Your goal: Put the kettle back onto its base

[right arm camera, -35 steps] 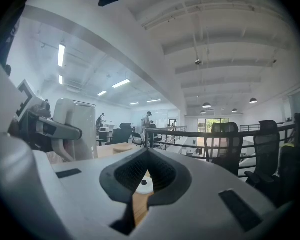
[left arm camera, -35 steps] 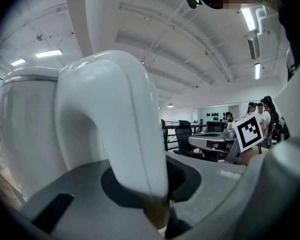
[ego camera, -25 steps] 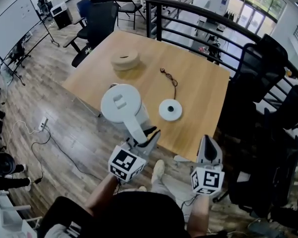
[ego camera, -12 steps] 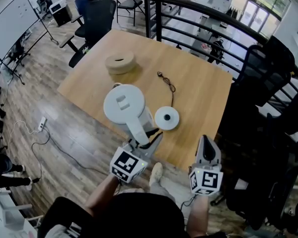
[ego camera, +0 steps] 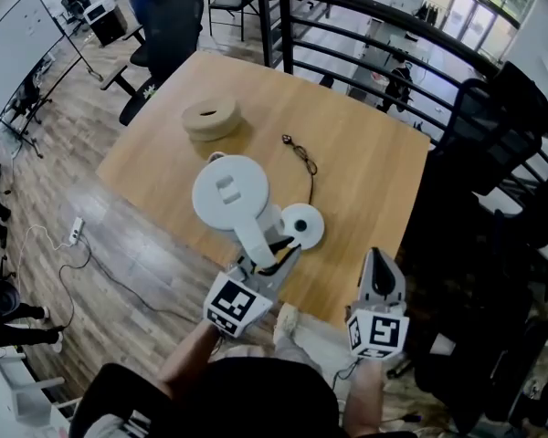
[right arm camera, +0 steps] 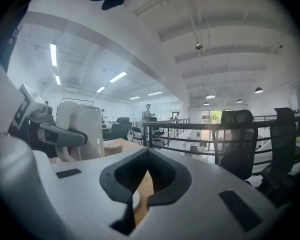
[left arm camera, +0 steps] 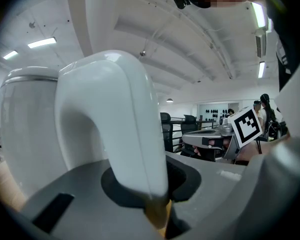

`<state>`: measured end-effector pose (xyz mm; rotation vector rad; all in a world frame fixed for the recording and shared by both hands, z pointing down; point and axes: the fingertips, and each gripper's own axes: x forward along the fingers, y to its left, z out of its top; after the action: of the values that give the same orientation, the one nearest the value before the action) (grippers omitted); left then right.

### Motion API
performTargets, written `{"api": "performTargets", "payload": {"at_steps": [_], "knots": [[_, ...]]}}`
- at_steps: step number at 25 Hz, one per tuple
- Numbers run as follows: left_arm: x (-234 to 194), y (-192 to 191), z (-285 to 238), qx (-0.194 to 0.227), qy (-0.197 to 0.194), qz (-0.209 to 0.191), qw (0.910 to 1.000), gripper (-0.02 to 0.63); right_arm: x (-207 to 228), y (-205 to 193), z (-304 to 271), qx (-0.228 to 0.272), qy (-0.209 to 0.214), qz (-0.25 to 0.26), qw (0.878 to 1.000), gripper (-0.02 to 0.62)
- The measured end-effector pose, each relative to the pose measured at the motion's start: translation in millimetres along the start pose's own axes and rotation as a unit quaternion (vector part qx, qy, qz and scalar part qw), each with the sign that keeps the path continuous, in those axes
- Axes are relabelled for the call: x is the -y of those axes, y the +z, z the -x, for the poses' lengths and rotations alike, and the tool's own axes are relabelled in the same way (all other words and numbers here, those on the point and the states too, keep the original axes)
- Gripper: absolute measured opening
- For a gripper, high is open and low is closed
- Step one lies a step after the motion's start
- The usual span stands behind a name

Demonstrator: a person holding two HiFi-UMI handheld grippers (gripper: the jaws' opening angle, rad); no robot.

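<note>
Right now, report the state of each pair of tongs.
Left tongs: closed on the white plastic kettle, by its handle.
Right tongs: closed, holding nothing.

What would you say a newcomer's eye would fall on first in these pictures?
First, the white kettle, gripped by its handle in the left gripper, over the wooden table's near edge. Right beside it on the table lies its round white base, with the cord trailing toward the middle. The right gripper hangs empty, jaws together, by the table's near right corner.
</note>
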<state>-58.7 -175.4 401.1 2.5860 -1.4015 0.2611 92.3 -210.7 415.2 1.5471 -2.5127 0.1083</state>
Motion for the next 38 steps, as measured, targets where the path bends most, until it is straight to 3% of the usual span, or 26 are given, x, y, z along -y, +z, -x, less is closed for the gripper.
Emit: {"api": "performTargets", "payload": {"at_steps": [10,25,38], "knots": [[-3,-11,-42,0.011,-0.028,-0.021,0.9993,0.055,17,-23,-30,-0.029,-0.006,-0.004,1.0,-0.002],[8,-53,-90,-0.007,-0.068,-0.003,0.9976,0.055,38,-54,-54,-0.029,-0.018,-0.011,0.999,-0.002],[16,-77,-114,-0.018,-0.082,0.007,0.9964,0.055,58,-92,-44,-0.063,-0.043,-0.02,0.997,-0.002]]}}
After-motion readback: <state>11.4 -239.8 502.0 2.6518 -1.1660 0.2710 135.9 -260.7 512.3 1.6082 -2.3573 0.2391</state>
